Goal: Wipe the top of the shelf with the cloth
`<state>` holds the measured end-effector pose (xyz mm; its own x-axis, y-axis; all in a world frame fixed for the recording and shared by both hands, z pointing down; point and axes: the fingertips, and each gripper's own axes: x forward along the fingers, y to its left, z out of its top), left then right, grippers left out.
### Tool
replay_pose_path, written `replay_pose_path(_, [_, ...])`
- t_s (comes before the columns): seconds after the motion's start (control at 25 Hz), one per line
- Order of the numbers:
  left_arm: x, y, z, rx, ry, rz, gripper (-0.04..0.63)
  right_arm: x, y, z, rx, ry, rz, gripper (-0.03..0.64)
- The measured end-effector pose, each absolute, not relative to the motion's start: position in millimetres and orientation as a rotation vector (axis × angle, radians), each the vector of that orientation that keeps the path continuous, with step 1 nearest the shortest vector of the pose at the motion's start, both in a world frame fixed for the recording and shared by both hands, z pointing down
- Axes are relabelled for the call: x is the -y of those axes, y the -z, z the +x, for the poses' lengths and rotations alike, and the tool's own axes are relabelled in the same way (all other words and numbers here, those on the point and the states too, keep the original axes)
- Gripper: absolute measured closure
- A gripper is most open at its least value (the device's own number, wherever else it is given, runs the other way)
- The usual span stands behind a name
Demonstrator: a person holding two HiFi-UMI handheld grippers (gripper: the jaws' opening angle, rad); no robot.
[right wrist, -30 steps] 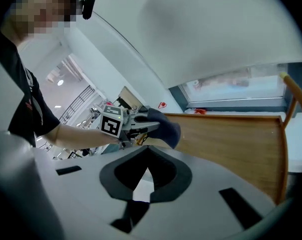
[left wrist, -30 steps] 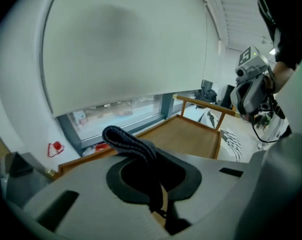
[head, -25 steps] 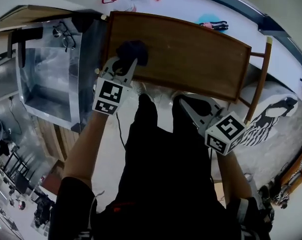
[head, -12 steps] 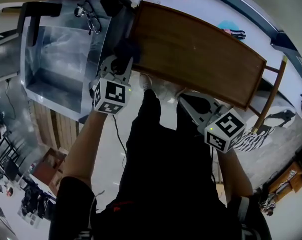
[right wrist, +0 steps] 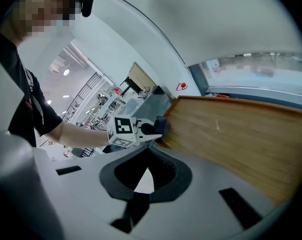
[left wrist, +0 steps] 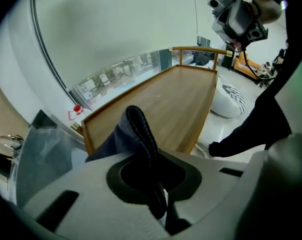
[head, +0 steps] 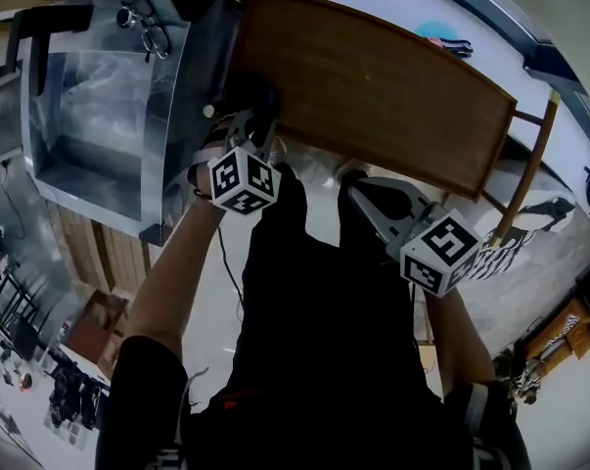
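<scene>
Wooden shelf (head: 392,86) top with left hand-held gripper (head: 252,130) clamped on dark cloth (left wrist: 135,134) at its near left corner, right hand-held gripper (head: 353,196) closed, empty, just off the near edge.

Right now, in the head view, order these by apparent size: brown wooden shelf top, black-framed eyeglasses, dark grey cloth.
1. Brown wooden shelf top, clearly largest.
2. Black-framed eyeglasses and dark grey cloth look alike; the left gripper partly hides the cloth.
</scene>
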<state>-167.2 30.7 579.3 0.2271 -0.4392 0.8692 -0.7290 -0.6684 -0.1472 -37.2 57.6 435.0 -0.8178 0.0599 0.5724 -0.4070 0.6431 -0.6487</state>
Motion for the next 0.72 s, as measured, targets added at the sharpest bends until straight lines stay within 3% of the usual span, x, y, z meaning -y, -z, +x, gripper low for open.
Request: replay_pose_path(0.72, [-22,-614,-45,0.798,-1.399,2.292,0.56,-54,-437,60,2.316,-1.175,0.458,0.613])
